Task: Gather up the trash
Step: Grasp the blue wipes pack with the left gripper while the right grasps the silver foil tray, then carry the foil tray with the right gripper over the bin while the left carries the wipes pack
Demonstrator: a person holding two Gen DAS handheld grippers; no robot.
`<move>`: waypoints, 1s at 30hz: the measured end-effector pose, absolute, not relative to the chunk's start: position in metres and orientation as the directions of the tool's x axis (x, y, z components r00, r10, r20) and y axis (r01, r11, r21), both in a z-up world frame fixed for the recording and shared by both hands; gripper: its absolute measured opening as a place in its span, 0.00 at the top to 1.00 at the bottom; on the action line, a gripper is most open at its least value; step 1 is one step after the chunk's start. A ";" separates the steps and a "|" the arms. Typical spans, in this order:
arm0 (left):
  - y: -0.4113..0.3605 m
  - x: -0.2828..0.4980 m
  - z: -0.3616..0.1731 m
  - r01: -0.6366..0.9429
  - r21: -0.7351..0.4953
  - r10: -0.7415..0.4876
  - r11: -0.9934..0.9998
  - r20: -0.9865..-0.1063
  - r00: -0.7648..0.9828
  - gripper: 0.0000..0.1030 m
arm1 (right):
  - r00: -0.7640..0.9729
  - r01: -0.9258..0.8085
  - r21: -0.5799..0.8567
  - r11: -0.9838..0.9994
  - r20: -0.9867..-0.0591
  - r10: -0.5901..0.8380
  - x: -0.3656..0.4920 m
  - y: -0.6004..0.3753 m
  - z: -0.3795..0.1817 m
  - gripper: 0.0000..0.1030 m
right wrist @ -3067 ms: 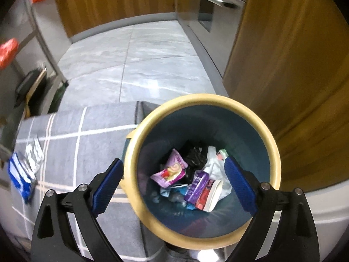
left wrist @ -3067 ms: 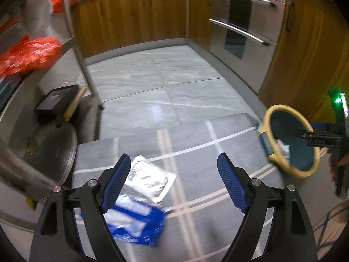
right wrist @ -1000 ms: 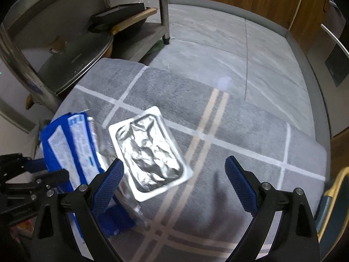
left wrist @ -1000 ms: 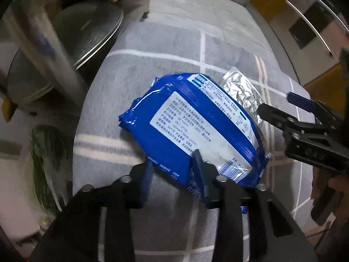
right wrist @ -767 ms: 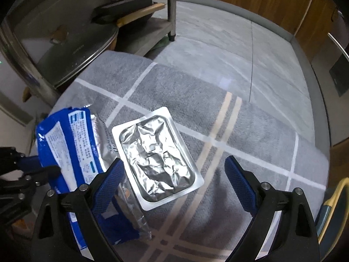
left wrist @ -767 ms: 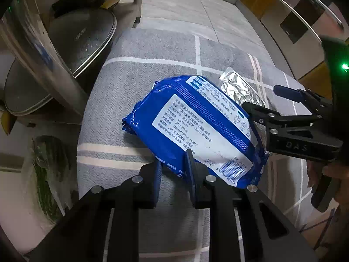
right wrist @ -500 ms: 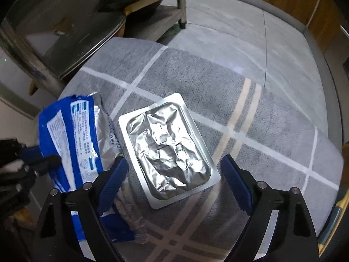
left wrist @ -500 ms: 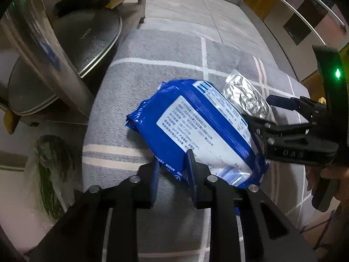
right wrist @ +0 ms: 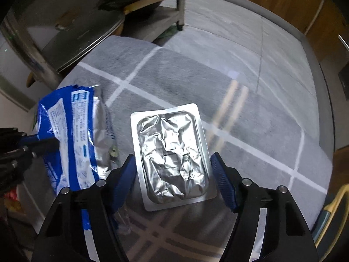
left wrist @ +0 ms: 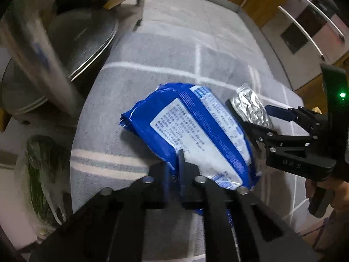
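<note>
Nearest the lens, the left gripper (left wrist: 174, 163) is clamped on the blue wrapper's (left wrist: 192, 128) thin edge, which could tear or slip, while the right gripper (right wrist: 173, 170) is closing astride the foil pack (right wrist: 172, 155) lying flat on the grey mat (right wrist: 250, 109), pads not yet pressing.

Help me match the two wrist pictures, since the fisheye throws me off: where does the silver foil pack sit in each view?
Left wrist view: the silver foil pack lies right of centre, partly hidden behind the blue wrapper, by the right tool.
Right wrist view: the pack lies flat at lower centre, between the closing right tool's fingers.
Shared landmark: the blue wrapper, at the left there, pinched by the left tool.
</note>
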State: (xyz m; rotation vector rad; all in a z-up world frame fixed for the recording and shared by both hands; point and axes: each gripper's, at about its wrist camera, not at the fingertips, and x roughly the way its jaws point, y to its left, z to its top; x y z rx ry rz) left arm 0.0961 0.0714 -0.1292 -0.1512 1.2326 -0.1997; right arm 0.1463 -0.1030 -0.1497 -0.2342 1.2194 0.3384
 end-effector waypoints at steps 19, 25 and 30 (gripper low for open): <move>-0.037 0.077 -0.049 0.379 -0.079 -0.282 0.922 -0.809 0.516 0.98 | 0.468 -0.138 0.036 0.990 -0.879 0.097 0.105 -0.223 -0.065 0.32; -0.069 0.071 -0.041 0.449 -0.039 -0.299 0.893 -0.796 0.526 0.99 | 0.527 -0.130 -0.006 0.992 -0.847 0.064 0.077 -0.253 -0.022 0.32; -0.095 0.057 -0.028 0.510 0.002 -0.321 0.860 -0.774 0.545 0.99 | 0.530 -0.119 -0.019 0.993 -0.847 0.047 0.050 -0.277 -0.003 0.32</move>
